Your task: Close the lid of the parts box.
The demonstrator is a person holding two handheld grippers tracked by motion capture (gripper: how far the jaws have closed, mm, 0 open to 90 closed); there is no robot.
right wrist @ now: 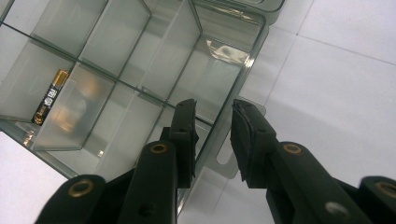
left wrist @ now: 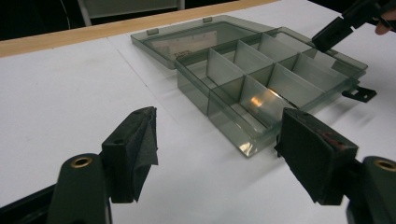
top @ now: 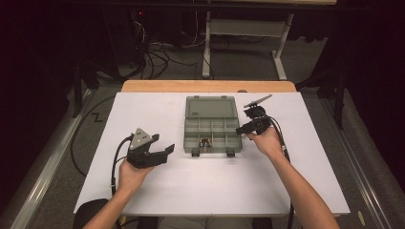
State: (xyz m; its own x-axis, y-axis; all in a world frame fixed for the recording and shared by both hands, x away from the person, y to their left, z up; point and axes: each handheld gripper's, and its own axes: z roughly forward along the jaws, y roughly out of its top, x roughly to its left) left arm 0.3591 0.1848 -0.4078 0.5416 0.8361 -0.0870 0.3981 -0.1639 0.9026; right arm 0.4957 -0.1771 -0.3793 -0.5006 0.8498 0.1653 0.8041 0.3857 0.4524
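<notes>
**Right gripper at the organiser box's edge, left gripper waiting wide**

From the high view, the clear grey organiser box [top: 212, 131] sits in the middle of the white worktop [top: 157, 191], its lid [top: 211, 106] folded flat back toward the far edge. A battery [top: 205, 141] lies in one of the front compartments. The right gripper [top: 241, 129] is at the box's right side, tips pointing in at the wall there, the hand [top: 265, 141] just behind it. Over on the left, the left gripper [top: 165, 153] is well apart from the box, its jaws spread and nothing between them.

Now the left gripper view: the left gripper [left wrist: 217, 149] shows both black jaws standing far apart over bare white worktop, clearly empty. Ahead lies the box [left wrist: 261, 74] with its dividers, the lid [left wrist: 196, 39] flat behind it, and a small black latch [left wrist: 358, 93] sticking out from the near wall. At top right, the other gripper [left wrist: 332, 31] hovers at the box's far corner.

Finally the right gripper view: the right gripper [right wrist: 212, 126] has its jaws narrowed to a small gap, and they straddle the box's rim [right wrist: 250, 70], one jaw over the compartments, one outside. The pads do not press on the wall from what can be seen. The battery [right wrist: 49, 98], black with a gold end, rests in a compartment off to the left, away from the jaws.
</notes>
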